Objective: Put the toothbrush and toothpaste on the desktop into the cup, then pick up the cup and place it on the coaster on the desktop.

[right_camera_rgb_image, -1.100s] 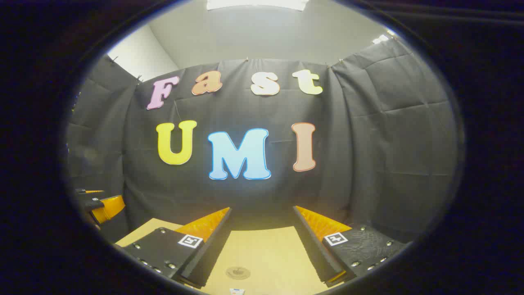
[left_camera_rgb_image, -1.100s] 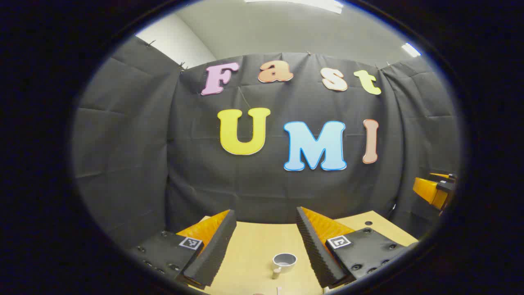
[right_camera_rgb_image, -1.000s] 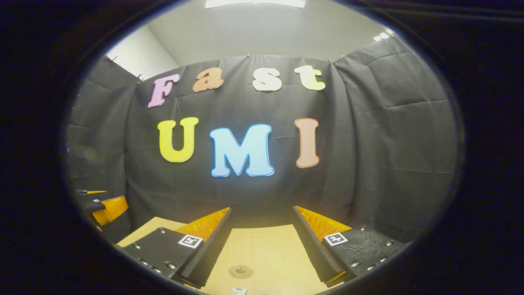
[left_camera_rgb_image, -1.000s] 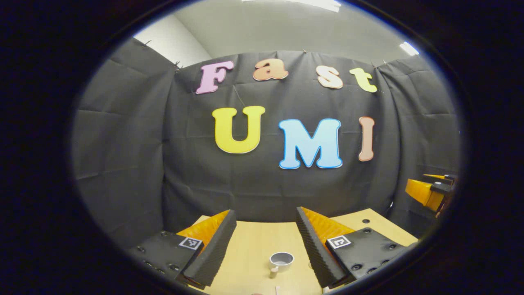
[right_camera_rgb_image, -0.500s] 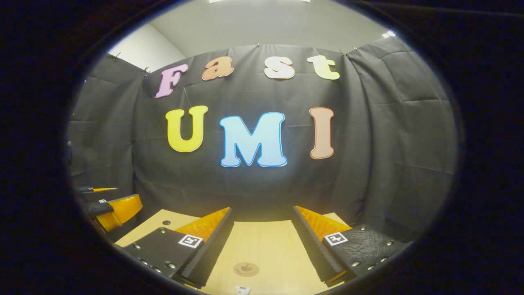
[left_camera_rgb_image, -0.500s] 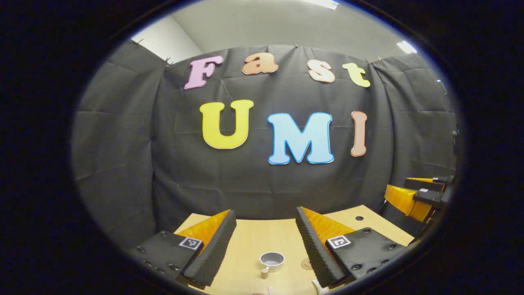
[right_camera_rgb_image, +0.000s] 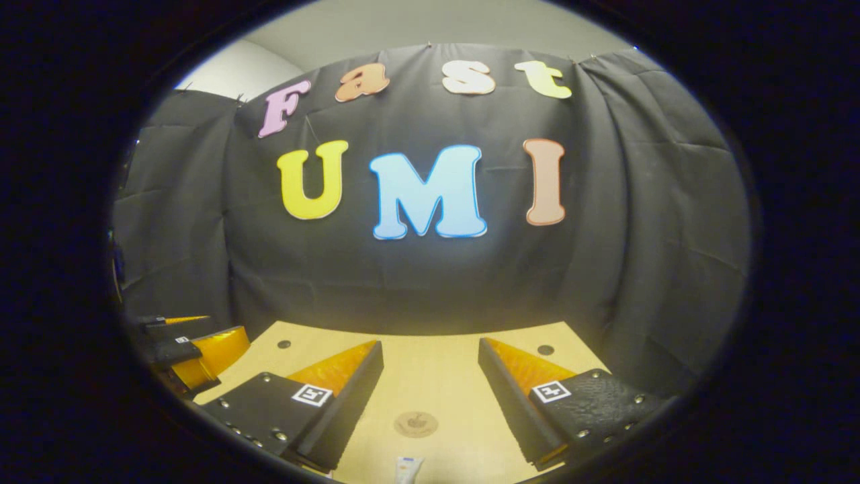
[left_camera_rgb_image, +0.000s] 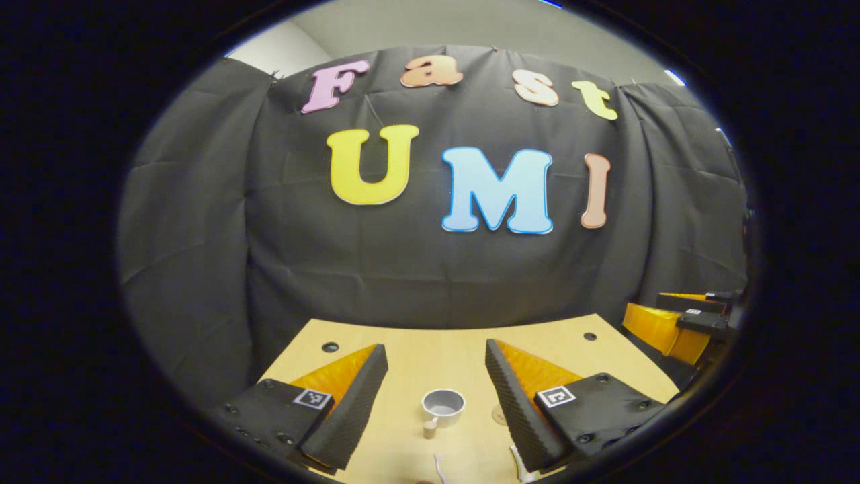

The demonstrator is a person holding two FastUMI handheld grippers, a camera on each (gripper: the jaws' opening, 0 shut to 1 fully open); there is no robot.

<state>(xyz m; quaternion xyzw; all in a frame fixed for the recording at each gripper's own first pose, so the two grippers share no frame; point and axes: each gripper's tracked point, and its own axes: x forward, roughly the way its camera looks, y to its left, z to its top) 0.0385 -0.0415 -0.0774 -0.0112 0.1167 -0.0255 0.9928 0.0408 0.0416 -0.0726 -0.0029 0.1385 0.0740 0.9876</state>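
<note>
Left gripper (left_camera_rgb_image: pixel 433 376) held above the desktop (left_camera_rgb_image: pixel 416 353), fingers spread wide, nothing between them. In the left gripper view the cup (left_camera_rgb_image: pixel 443 405) stands upright on the desktop in the gap between the fingers, open mouth up, small handle toward the camera. The coaster (left_camera_rgb_image: pixel 499 415) lies flat just to its right, partly hidden behind the finger on that side. The tip of the toothbrush (left_camera_rgb_image: pixel 439 465) shows at the bottom edge, nearer the camera than the cup; a white end of the toothpaste (left_camera_rgb_image: pixel 518 462) shows beside the same finger. Right gripper (right_camera_rgb_image: pixel 430 376) likewise spread apart and empty, above the desktop. In the right gripper view the coaster (right_camera_rgb_image: pixel 415 424) lies between its fingers, with the toothpaste (right_camera_rgb_image: pixel 408 468) nearer, at the bottom edge. The left gripper (right_camera_rgb_image: pixel 191 343) appears at that view's left margin; the right gripper (left_camera_rgb_image: pixel 675 323) at the right margin of the left gripper view.
</note>
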